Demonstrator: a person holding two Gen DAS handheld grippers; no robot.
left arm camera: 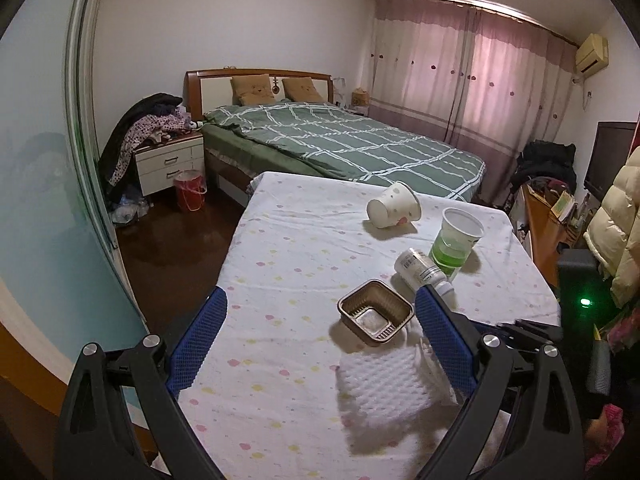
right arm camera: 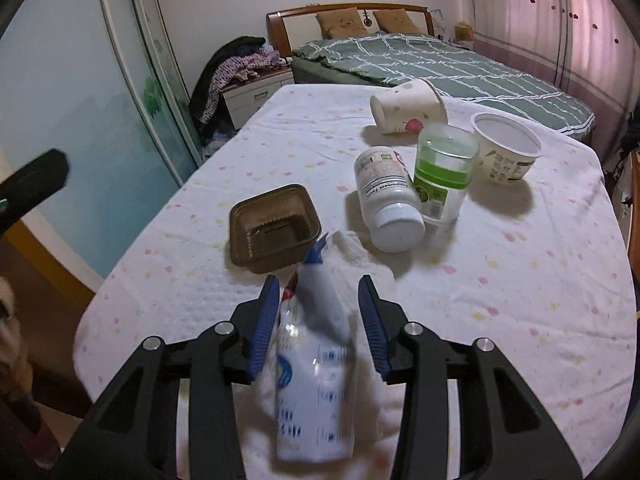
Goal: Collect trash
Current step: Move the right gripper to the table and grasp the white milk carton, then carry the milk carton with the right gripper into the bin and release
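Your left tool [left arm camera: 320, 312] hangs spread wide over the surface [left arm camera: 280, 248], nothing between its blue pads. That surface wears a white dotted cloth and juts out from the foot of a green checked bed [left arm camera: 352, 140]; a sliding wardrobe door [left arm camera: 48, 184] walls the left, dark floor runs along the near left edge, pink curtains [left arm camera: 460, 72] close the right. Left to right lie a brown plastic tray [right arm camera: 274, 228], a white foam sheet [left arm camera: 384, 388], a tipped pill bottle [right arm camera: 388, 196], a fallen paper cup [right arm camera: 408, 106], a green-banded cup [right arm camera: 442, 172] and a white tub [right arm camera: 506, 152]. Your right tool [right arm camera: 318, 318] sits low, a blurred white-and-blue packet [right arm camera: 316, 376] between its parted pads; grip unclear.
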